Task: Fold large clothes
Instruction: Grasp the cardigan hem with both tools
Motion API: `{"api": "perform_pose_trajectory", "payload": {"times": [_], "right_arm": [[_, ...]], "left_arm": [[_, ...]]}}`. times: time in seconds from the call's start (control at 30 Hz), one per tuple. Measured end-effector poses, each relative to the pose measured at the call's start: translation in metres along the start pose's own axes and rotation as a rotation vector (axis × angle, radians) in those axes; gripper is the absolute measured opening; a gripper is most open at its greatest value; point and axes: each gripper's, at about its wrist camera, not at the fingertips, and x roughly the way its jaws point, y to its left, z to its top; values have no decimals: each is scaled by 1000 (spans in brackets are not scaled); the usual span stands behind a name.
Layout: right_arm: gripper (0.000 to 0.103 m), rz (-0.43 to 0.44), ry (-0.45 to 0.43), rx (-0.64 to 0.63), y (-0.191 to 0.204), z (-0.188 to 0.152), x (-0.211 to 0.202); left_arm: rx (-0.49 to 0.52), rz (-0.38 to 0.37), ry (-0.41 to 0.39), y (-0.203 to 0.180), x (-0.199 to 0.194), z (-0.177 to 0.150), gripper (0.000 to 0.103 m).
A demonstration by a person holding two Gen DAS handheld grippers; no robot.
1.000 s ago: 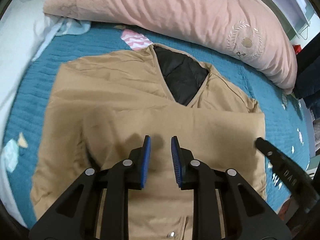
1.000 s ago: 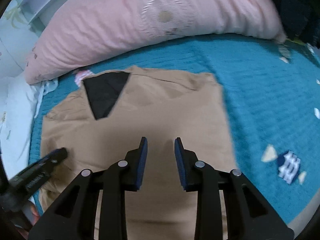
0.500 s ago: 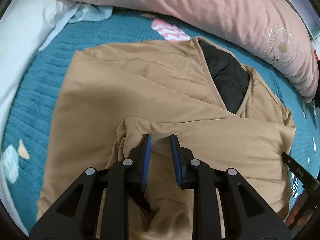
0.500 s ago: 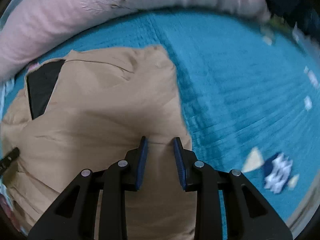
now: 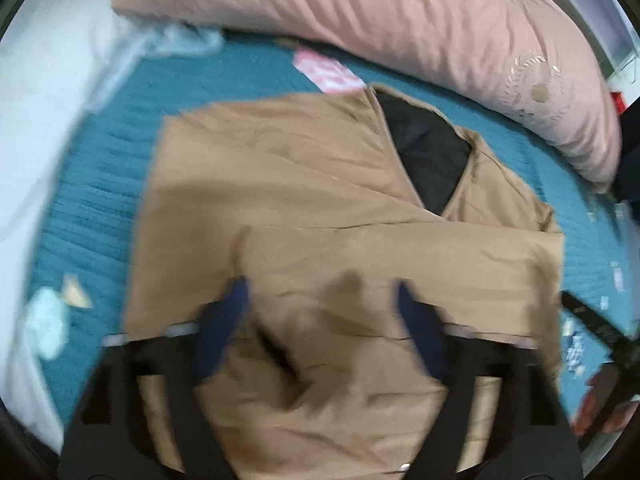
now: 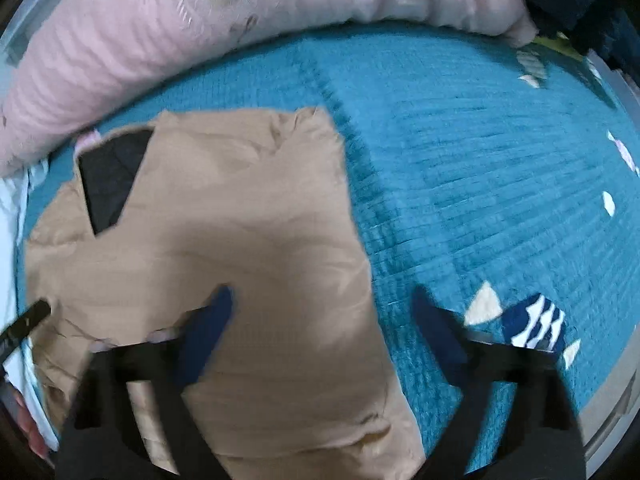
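Observation:
A tan jacket (image 5: 304,200) with a black lining (image 5: 428,160) at the neck lies flat on a teal bedspread (image 5: 92,208), its sides folded in over the middle. It also shows in the right wrist view (image 6: 224,240). My left gripper (image 5: 322,300) is open wide and empty above the jacket's lower middle. My right gripper (image 6: 322,312) is open wide and empty over the jacket's right edge. The right gripper's tip shows at the left wrist view's right edge (image 5: 592,316), and the left gripper's tip at the right wrist view's left edge (image 6: 24,320). Both views are motion-blurred.
A pink quilt (image 5: 360,12) is bunched along the far side of the bed, also in the right wrist view (image 6: 200,24). A white pillow (image 5: 36,120) lies at the left. Patterned patches (image 6: 536,320) dot the bedspread (image 6: 480,160), whose edge runs at the lower right.
Both grippers have opened from a narrow gap to wide open. The left has let go of the jacket fold it pinched half a second ago, and the fold now lies flat.

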Motion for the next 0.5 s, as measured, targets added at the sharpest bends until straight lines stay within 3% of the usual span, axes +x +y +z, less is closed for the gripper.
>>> {"api": "perform_pose_trajectory", "payload": {"times": [0.3,0.5], "right_arm": [[93,23,-29,63,-2,8,-28],[93,50,-25,91,-4,25,-29]], "left_arm": [[-5,11,-5,19,-25,-6,87],[-21,24,6,40,-22,10,87]]}}
